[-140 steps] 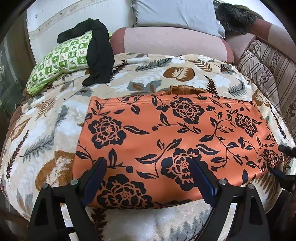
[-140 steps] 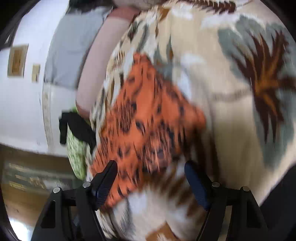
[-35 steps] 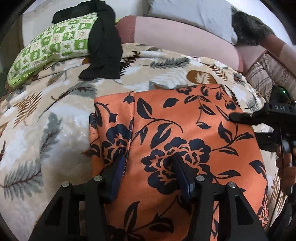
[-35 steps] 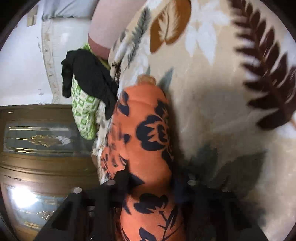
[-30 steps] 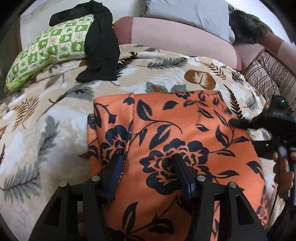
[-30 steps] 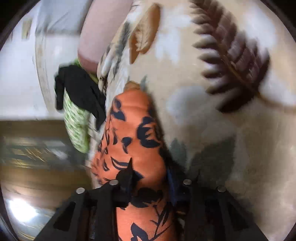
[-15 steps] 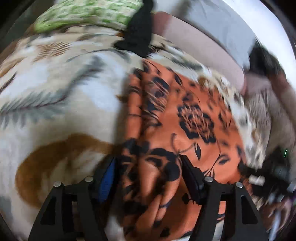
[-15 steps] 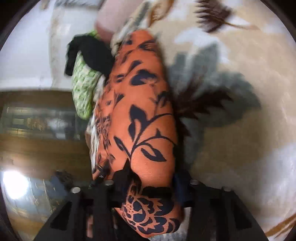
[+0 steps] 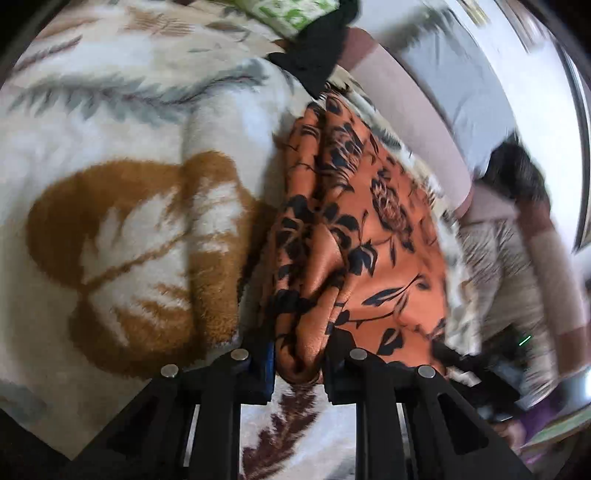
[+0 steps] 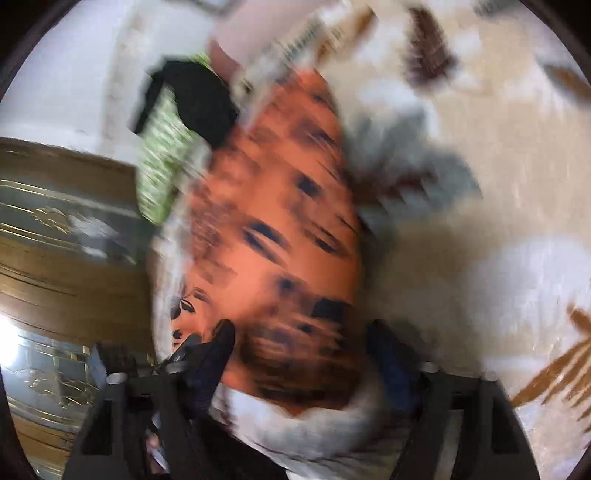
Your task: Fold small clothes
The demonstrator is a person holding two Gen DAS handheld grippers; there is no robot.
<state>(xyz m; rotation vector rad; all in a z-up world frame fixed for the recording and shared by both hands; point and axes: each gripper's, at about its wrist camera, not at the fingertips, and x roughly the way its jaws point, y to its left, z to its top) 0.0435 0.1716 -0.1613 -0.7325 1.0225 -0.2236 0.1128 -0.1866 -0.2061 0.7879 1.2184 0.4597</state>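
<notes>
An orange cloth with black flowers (image 9: 384,266) lies folded on the leaf-patterned blanket (image 9: 129,229). In the left wrist view my left gripper (image 9: 299,363) is closing on a bunched fold at the cloth's near left edge, and the fabric is squeezed between both pads. The right wrist view is blurred. There the same orange cloth (image 10: 280,258) fills the gap of my right gripper (image 10: 303,347), whose jaws are opening, and it touches both fingers. The right gripper's dark body (image 9: 465,362) shows at the cloth's far corner in the left wrist view.
A green checked pillow (image 9: 291,14) with a black garment (image 9: 317,62) draped on it lies at the bed's far end. Beside them are a pink bolster (image 9: 417,122), a grey pillow (image 9: 469,85) and a striped cushion (image 9: 517,266). A wooden cabinet (image 10: 55,221) stands past the bed.
My left gripper slid to the cloth's left edge, rolled, and its jaws narrowed onto a bunched fold. The right gripper carried its end of the cloth across, and its fingers now stand wider.
</notes>
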